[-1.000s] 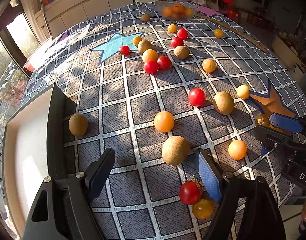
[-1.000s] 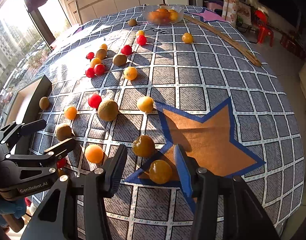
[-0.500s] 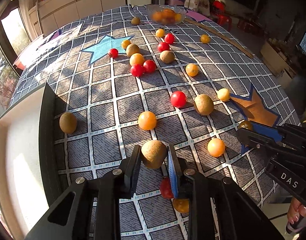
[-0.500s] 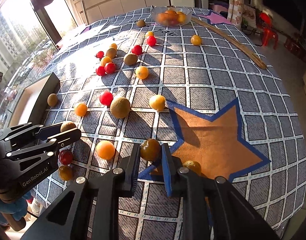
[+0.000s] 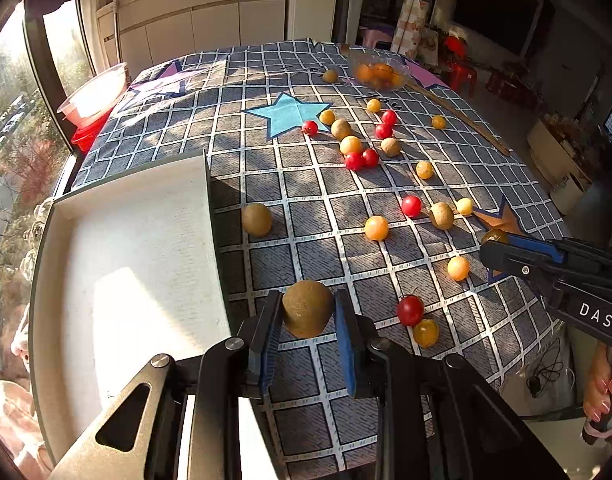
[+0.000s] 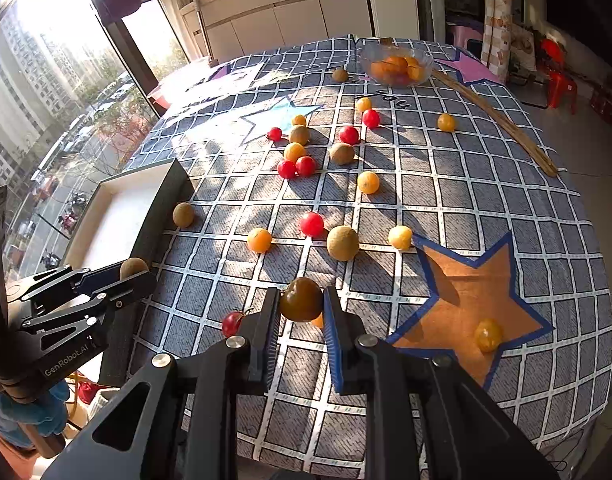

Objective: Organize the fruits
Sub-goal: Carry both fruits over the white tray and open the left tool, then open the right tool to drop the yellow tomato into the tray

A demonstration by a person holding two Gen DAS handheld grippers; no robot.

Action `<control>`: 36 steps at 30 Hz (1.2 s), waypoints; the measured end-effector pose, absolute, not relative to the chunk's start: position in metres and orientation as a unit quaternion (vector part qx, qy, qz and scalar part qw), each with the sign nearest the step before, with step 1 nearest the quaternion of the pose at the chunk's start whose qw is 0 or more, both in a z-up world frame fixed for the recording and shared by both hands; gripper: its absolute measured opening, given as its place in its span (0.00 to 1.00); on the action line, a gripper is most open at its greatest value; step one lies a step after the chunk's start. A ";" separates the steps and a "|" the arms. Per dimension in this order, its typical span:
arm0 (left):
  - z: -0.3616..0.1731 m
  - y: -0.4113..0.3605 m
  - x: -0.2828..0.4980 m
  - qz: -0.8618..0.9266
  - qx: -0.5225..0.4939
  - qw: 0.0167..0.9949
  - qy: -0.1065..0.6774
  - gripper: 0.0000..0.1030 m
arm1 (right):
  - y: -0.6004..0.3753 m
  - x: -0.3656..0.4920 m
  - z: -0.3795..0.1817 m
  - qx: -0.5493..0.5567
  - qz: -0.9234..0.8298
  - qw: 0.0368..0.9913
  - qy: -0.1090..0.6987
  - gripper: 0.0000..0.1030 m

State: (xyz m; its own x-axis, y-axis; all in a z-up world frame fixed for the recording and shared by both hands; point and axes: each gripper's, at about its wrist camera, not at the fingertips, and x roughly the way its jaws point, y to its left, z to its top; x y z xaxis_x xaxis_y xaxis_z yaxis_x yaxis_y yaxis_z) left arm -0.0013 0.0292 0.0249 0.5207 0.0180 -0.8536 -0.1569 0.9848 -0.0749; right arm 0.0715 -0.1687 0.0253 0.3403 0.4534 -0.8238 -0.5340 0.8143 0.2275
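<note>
Brown and fuzzy, a kiwi [image 5: 307, 314] sits pinched in the left tongs [image 5: 308, 312], raised just beside the white tray [image 5: 145, 240]; the right tongs [image 6: 301, 306] grip a dark tomato [image 6: 301, 299] above the checked cloth [image 6: 466, 200]. Other fruit lies scattered over the counter; a glass bowl [image 6: 396, 65] of oranges stands at the far end.

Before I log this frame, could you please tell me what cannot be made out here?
- Right wrist view: an orange fruit mostly hidden behind the right hand-held gripper and its dark brownish tomato.
- Both views: contents of the clear glass bowl, too small and blurred to identify.
- Left wrist view: white tray cut off by the left hand-held gripper.
</note>
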 end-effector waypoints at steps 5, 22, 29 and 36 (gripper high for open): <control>0.023 0.070 -0.028 0.102 -0.082 0.866 0.482 0.26 | -0.125 0.050 0.034 -0.056 0.340 0.804 0.486 0.22; -0.022 0.166 -0.099 0.202 -0.121 0.830 0.506 0.26 | 0.020 -0.016 -0.002 -0.136 0.430 0.731 0.512 0.22; -0.022 0.164 -0.102 0.202 -0.102 0.836 0.500 0.27 | 0.039 -0.016 -0.026 -0.167 0.415 0.722 0.528 0.23; -0.021 0.165 -0.106 0.203 -0.107 0.842 0.489 0.75 | 0.044 -0.018 -0.025 -0.178 0.413 0.726 0.520 0.25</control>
